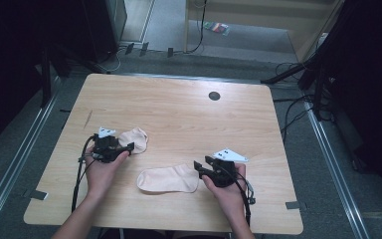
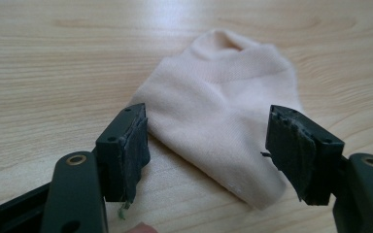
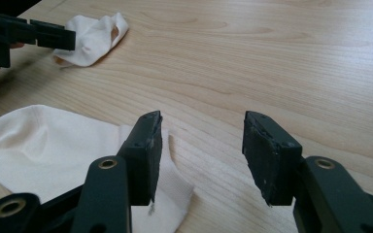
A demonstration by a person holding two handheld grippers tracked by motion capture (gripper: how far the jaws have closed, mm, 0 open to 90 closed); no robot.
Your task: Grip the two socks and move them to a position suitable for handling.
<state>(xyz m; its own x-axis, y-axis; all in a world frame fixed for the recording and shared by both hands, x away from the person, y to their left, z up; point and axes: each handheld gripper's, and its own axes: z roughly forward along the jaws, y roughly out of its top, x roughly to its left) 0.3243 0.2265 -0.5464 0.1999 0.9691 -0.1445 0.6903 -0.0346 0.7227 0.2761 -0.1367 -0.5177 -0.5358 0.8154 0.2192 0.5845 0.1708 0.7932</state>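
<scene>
Two pale peach ankle socks lie on the wooden table (image 1: pixel 179 104). One sock (image 1: pixel 135 139) is crumpled at the left; in the left gripper view this sock (image 2: pixel 223 121) lies just beyond and between the jaws. My left gripper (image 1: pixel 122 148) (image 2: pixel 206 145) is open, close to the sock's near edge, holding nothing. The other sock (image 1: pixel 168 179) lies flat near the front middle; in the right gripper view this flat sock (image 3: pixel 53 150) spreads at the lower left with its cuff beside the left jaw. My right gripper (image 1: pixel 202 164) (image 3: pixel 201 145) is open over bare wood at that cuff.
A dark round grommet (image 1: pixel 214 95) sits in the table near its far edge. Cables (image 1: pixel 293 107) trail on the floor to the right, and a wooden unit (image 1: pixel 258 20) stands beyond the table. Bare wood spreads across the table's far half.
</scene>
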